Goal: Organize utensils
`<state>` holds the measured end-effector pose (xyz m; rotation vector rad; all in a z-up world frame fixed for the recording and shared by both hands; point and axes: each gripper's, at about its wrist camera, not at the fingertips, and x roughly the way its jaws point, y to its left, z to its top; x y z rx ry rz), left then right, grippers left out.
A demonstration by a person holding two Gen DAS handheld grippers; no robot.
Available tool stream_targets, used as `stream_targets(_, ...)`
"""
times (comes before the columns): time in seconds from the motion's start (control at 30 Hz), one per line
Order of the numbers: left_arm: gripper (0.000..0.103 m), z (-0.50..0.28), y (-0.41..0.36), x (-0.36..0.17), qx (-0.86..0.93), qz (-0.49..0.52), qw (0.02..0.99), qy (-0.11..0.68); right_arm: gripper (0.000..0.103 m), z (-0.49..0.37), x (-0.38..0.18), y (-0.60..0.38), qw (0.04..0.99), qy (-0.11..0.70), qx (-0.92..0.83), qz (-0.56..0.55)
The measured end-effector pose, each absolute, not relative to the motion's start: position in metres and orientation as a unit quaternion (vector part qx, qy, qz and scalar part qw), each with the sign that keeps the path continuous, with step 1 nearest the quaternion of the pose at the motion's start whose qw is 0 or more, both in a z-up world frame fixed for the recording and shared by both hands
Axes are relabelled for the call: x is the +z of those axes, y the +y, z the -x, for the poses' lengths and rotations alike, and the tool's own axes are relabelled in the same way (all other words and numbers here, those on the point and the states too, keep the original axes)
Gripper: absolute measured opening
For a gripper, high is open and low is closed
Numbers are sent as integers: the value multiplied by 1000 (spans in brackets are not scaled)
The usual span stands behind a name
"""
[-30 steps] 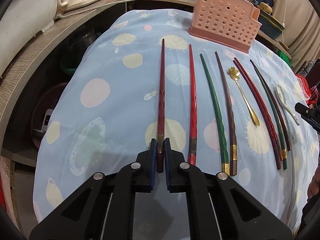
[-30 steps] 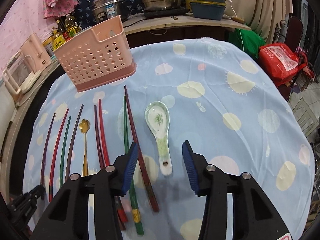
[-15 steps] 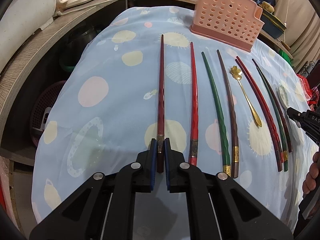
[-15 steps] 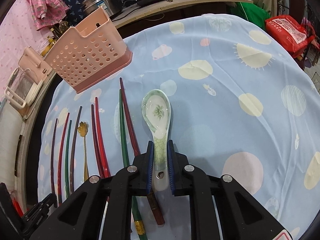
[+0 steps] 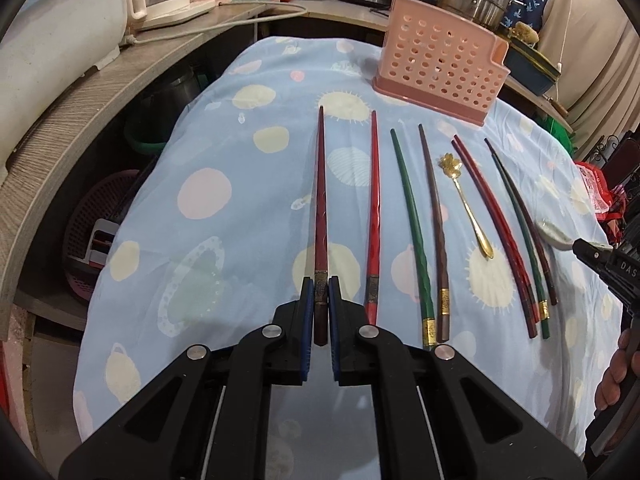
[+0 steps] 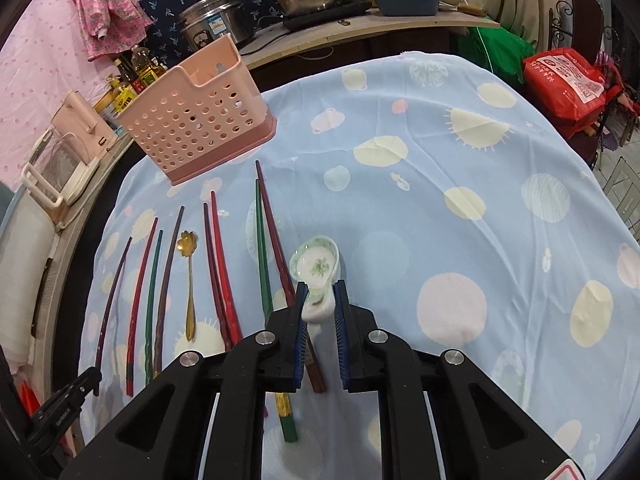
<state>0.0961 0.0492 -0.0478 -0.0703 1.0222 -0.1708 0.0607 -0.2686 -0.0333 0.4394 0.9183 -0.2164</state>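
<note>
My left gripper (image 5: pixel 321 294) is shut on the thick end of a dark red chopstick (image 5: pixel 320 200) that lies on the blue tablecloth, pointing away from me. To its right lie several more chopsticks, red (image 5: pixel 373 216), green (image 5: pixel 412 232) and brown (image 5: pixel 434 224), and a gold spoon (image 5: pixel 466 204). My right gripper (image 6: pixel 321 298) is shut on the handle of a white ceramic spoon (image 6: pixel 318 266) and holds it tilted, bowl raised off the cloth. The pink perforated utensil basket (image 5: pixel 440 60) stands at the far end; it also shows in the right wrist view (image 6: pixel 196 116).
The table (image 6: pixel 460 208) drops off at the left edge, with a wooden counter (image 5: pixel 60 128) and a pink floor basket (image 5: pixel 96 220) beyond. Pots and bottles stand on the counter behind the basket. A red bag (image 6: pixel 568 84) lies off the far right.
My right gripper closed on the ceramic spoon's handle and has lifted and tilted it off the cloth. My left gripper stays shut on the dark red chopstick, nearly still.
</note>
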Motion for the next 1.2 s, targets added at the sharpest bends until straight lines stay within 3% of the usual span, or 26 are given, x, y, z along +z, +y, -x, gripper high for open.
stream_targets(0.33,7,-75,52,-37,-84,33,874,477,12,-28,-44,-272,856,451,-105,-229)
stream_targets(0.43,7,-72,51,-43,-84,30,871,484,17,-20,-50,-273,854,453,-108,-231)
stream_targets(0.7,7,-72,49,-52,-79,26,866,493,18,-15,-53,-277,854,448,-100,-244)
stream_targets(0.87,7,-75,51,-58,-77,32,860,503,27,-12,-54,-281,852,445,-97,-258)
stream_targets(1.1,8,-77,53,-63,-81,49,853,513,28,-10,-54,-290,850,437,-102,-275)
stream_targets(1.13,8,-77,53,-63,-81,53,853,513,28,-10,-54,-290,851,436,-102,-276)
stream_targets(1.2,8,-78,53,-63,-83,53,853,513,12,-10,-55,-290,850,436,-101,-277)
